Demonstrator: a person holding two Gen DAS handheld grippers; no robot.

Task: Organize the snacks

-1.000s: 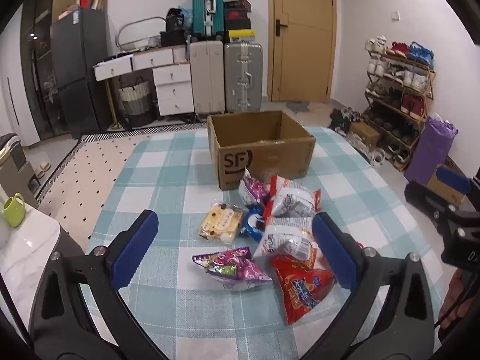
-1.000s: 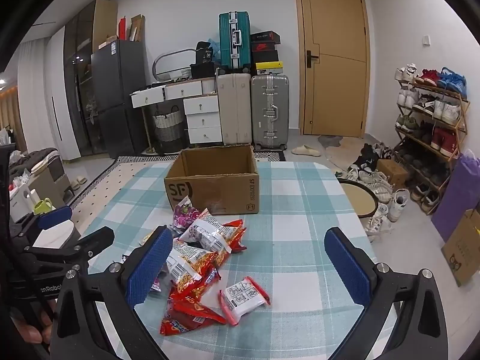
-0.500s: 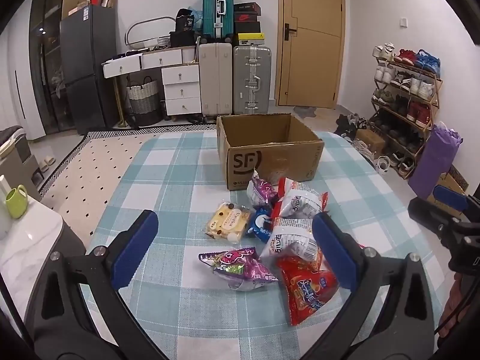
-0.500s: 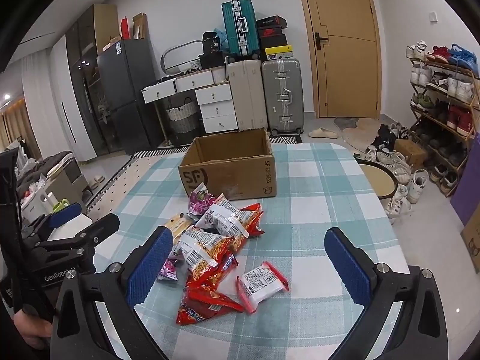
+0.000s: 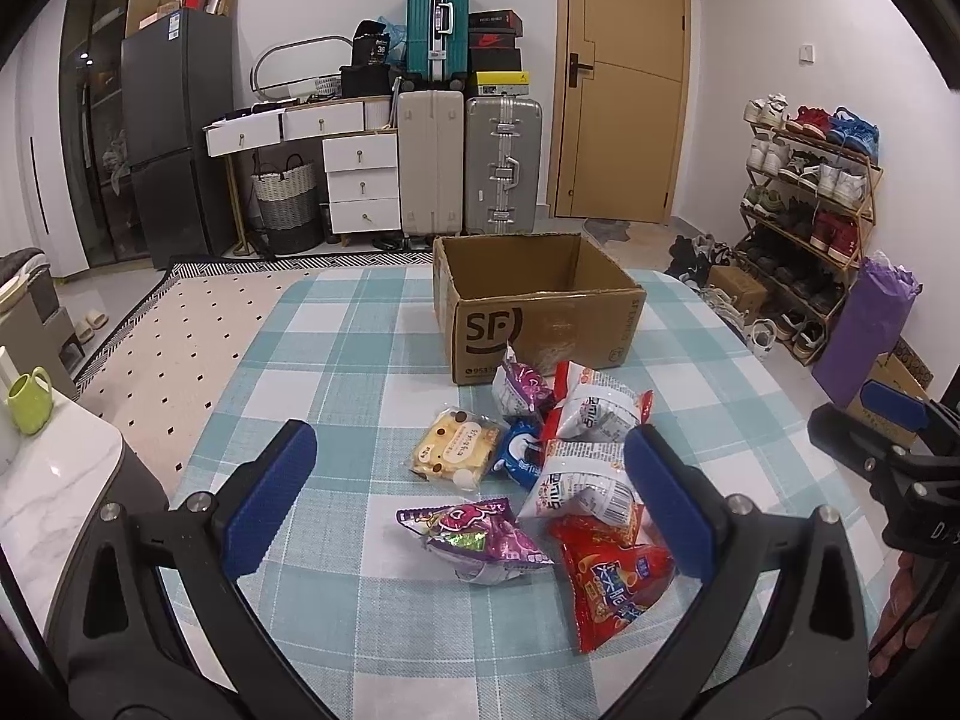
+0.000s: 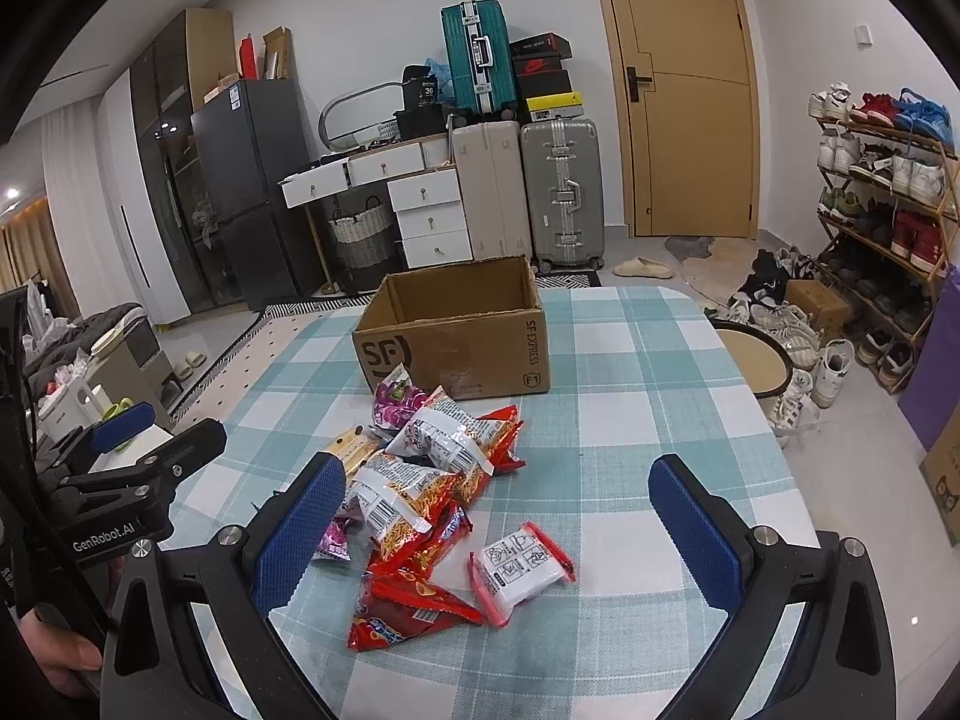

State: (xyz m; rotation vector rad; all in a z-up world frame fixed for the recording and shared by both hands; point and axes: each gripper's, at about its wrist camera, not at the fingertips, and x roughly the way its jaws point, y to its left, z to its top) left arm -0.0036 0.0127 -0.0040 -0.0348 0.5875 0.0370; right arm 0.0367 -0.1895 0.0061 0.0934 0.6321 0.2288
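An open cardboard SF box (image 5: pixel 540 312) (image 6: pixel 456 336) stands on the checked table. A pile of snack packs lies in front of it: a yellow cake pack (image 5: pixel 456 447), a purple pack (image 5: pixel 474 534), a red chip bag (image 5: pixel 612 588) and red-and-white noodle bags (image 6: pixel 444 438). A small red-edged white pack (image 6: pixel 519 564) lies apart on the right. My left gripper (image 5: pixel 471 501) is open and empty above the near side of the pile. My right gripper (image 6: pixel 510 531) is open and empty, over the small white pack.
The table (image 6: pixel 636 396) has a teal checked cloth; its right edge drops to a round stool (image 6: pixel 756 360). A white marble counter with a green mug (image 5: pixel 27 399) is to the left. Suitcases, drawers, a fridge and a shoe rack line the room behind.
Both grippers have drawn forward and tilted up slightly, so the box and pile sit a little closer and lower in view. Both stay open and empty.
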